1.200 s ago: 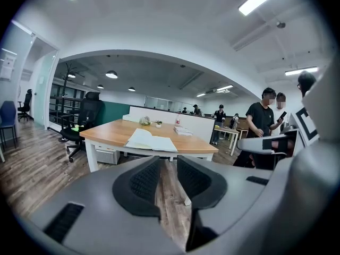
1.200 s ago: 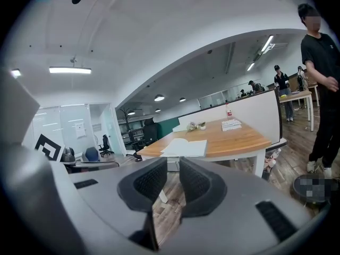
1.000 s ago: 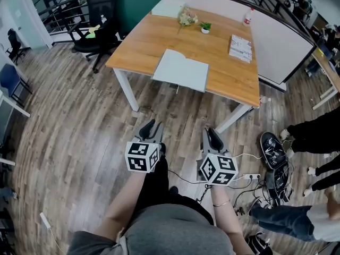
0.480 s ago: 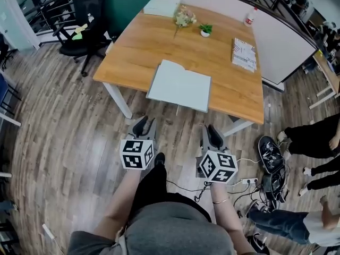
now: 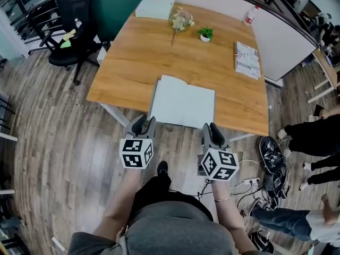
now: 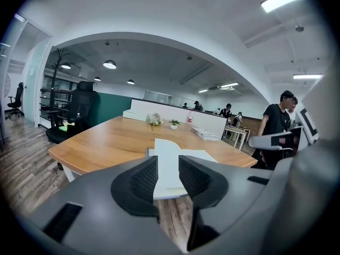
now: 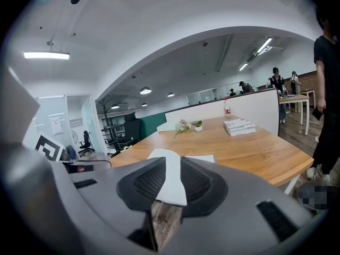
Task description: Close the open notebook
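Left gripper (image 5: 144, 125) and right gripper (image 5: 211, 133) held side by side, low in front of the body, both pointed forward; probably lined up for a reach. Left fingers (image 6: 144, 178) a little apart, narrow gap, nothing between. Right fingers (image 7: 150, 182) likewise slightly parted, empty. No contact with anything yet.

Just beyond the fingertips, seen straight through both gaps: white open paper notebook (image 5: 183, 102), lying flat and spread wide at the near edge of the light-brown wooden surface (image 5: 133, 62), possibly hanging slightly over it. One leaf arched up by the fold, so likely easy to catch and flip. Near-edge placement handy for reach. Task not started, judging by the spread pages.

Farther past the fingers, well apart from the notebook: small white pot (image 5: 205, 37) holding a green plant; pale flower bunch (image 5: 181, 19) near it, on the left fingers' side; patterned stack of books (image 5: 247, 53) off to the right fingers' side. Farthest: small bottle with red top (image 5: 248, 18), contents not readable; flat white box (image 5: 155, 7), closed, contents hidden.
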